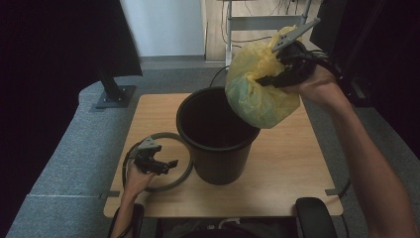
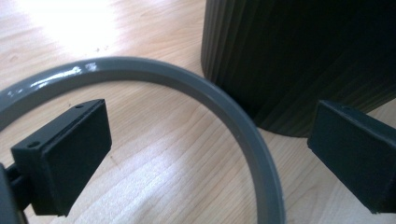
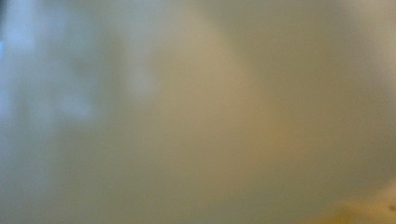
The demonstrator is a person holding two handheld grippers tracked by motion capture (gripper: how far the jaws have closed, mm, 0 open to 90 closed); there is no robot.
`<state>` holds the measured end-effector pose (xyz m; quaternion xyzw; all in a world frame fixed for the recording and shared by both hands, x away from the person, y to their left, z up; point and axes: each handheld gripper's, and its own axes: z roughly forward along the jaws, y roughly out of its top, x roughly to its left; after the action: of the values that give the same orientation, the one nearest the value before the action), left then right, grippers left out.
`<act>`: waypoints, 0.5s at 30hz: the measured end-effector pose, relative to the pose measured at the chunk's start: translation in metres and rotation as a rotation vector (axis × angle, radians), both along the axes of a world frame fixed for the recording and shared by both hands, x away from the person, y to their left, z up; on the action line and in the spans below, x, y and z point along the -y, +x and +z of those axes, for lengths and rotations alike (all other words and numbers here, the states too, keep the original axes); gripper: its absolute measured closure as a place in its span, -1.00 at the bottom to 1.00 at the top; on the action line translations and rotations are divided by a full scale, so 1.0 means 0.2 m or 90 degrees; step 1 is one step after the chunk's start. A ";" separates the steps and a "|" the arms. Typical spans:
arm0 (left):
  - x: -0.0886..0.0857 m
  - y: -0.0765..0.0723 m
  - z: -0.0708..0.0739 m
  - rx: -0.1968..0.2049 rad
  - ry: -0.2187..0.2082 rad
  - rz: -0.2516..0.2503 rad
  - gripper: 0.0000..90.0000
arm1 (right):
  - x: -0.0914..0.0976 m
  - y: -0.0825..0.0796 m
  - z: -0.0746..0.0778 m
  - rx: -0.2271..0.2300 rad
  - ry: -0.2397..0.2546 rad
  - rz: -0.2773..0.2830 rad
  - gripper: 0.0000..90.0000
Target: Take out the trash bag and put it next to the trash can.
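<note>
The fingers [image 2: 70,158] of the left gripper [image 1: 157,163] stand wide apart with nothing between them, low over the wooden bench [image 1: 287,163]; in the left gripper view they straddle an arc of the grey plastic ring [image 2: 196,86], which lies flat on the bench and curves close against the base of the black ribbed bin [image 2: 299,60]. In the high view that ring [image 1: 184,171] sits at the bin's left side, under the left hand [image 1: 136,178]. The right gripper [image 1: 289,69] is raised above the bin's far right rim, its fingers closed on the gathered top of a yellow plastic bag [image 1: 257,94], which hangs full and rounded, its lower part overlapping the open mouth of the bin [image 1: 218,139] from above. The right gripper view is a close blur of the bag's yellow-green film [image 3: 196,116]. The bin stands upright near the middle of the bench. The right hand [image 1: 319,84] reaches in from the right.
</note>
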<state>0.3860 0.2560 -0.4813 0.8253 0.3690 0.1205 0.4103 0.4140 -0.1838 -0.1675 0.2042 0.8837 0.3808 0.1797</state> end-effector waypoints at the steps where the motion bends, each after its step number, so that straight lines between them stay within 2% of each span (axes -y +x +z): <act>1: 0.00 0.00 -0.01 0.000 0.002 0.003 -1.00 | 0.02 0.00 0.01 0.001 0.001 -0.004 0.64; 10: -0.01 -0.02 -0.08 -0.007 0.004 0.017 -1.00 | 0.14 -0.03 0.03 0.011 0.015 -0.044 0.64; 13: -0.01 -0.02 -0.09 -0.010 0.010 0.020 -1.00 | 0.18 -0.03 0.04 0.017 0.009 -0.059 0.64; 15: -0.01 -0.03 -0.10 -0.012 0.009 0.020 -1.00 | 0.22 -0.04 0.03 0.019 -0.008 -0.077 0.64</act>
<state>0.3810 0.2573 -0.5014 0.8234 0.3849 0.1219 0.3989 0.4063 -0.2271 -0.1611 0.2508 0.8692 0.3669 0.2166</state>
